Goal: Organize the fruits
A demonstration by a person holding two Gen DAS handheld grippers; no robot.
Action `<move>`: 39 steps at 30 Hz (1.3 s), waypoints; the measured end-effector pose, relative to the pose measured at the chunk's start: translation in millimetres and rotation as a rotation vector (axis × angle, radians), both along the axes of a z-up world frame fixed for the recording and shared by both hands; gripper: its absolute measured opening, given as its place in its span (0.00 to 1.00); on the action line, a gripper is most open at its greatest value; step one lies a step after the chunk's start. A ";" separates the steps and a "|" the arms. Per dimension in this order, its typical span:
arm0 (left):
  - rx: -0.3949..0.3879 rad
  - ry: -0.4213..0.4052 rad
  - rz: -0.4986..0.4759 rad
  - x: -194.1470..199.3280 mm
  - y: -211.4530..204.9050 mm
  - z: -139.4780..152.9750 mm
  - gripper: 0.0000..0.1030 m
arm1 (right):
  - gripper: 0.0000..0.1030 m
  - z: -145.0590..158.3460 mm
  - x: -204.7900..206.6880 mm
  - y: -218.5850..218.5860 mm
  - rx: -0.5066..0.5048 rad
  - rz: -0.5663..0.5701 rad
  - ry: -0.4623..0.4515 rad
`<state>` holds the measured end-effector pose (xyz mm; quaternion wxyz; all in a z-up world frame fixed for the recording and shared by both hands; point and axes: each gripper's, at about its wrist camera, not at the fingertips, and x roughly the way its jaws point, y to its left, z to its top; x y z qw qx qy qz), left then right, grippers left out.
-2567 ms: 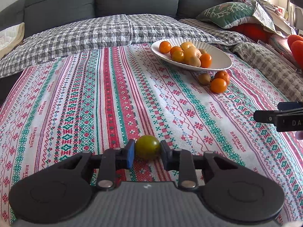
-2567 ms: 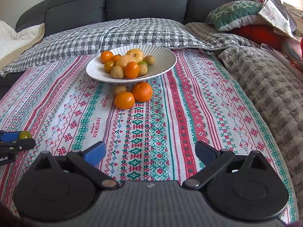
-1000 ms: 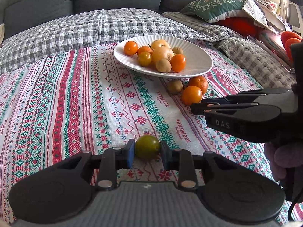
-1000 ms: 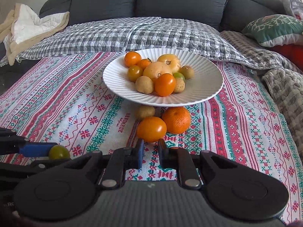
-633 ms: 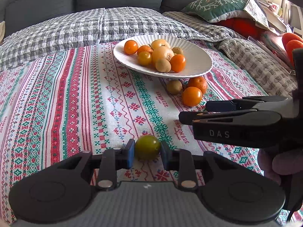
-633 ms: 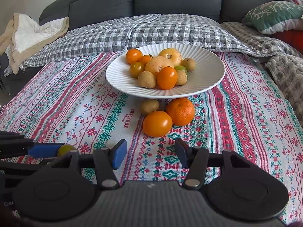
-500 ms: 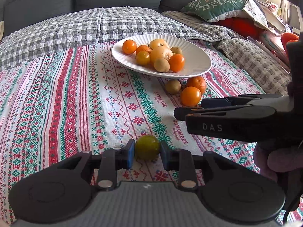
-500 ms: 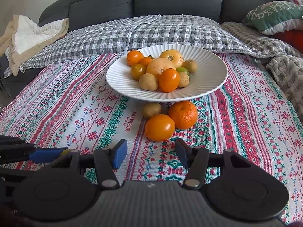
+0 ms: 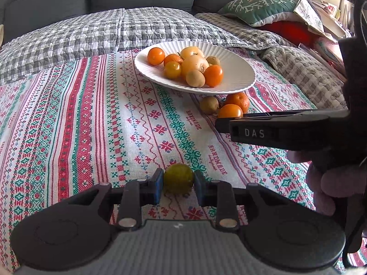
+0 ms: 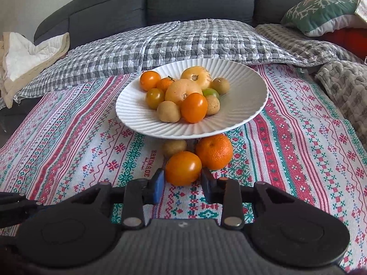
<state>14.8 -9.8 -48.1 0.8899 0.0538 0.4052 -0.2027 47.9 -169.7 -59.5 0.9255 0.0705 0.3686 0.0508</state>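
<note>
The white ribbed plate (image 10: 243, 116) stands toward the far edge of the patterned cloth (image 10: 68, 142), which is spread over a bed or sofa seat rather than a tabletop, and it already carries most of the fruit heaped on its left half: orange, yellow and small brown pieces, with one green one tucked among them. Three pieces lie on the cloth just beside the plate's near rim: a small brown fruit (image 10: 174, 147), a mandarin (image 10: 214, 151) and an orange tomato (image 10: 183, 171), the last two touching or nearly so.

The right claw (image 10: 182, 182) has its pads on either side of the orange tomato and its jaws have just been closing; the right pad seems to touch the skin and the left stands a hair off, so I cannot tell whether the grip is firm yet. It is aimed at the nearest loose piece, probably so that it can be lifted onto the plate.

The left claw (image 9: 179, 182) is clamped on a small green tomato (image 9: 178, 178), held above the cloth nearer its front edge and well apart from the plate, probably waiting its turn.

"HANDMADE" is woven repeatedly into the cloth. "DAS" is printed on the side of the right claw in the left wrist view, above a gloved hand (image 9: 332, 188).
</note>
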 end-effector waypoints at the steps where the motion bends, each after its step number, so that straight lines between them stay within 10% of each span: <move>1: 0.001 0.000 -0.001 0.5 -0.3 0.1 0.15 | 0.30 0.3 -2.0 -0.5 -0.003 0.005 0.001; 19: -0.046 -0.046 0.048 17.5 -7.4 25.4 0.15 | 0.30 44.3 -40.5 -43.0 0.029 -0.029 -0.107; 39: -0.097 -0.099 0.123 76.8 -18.1 34.4 0.15 | 0.30 55.3 7.7 -79.3 0.169 -0.063 -0.146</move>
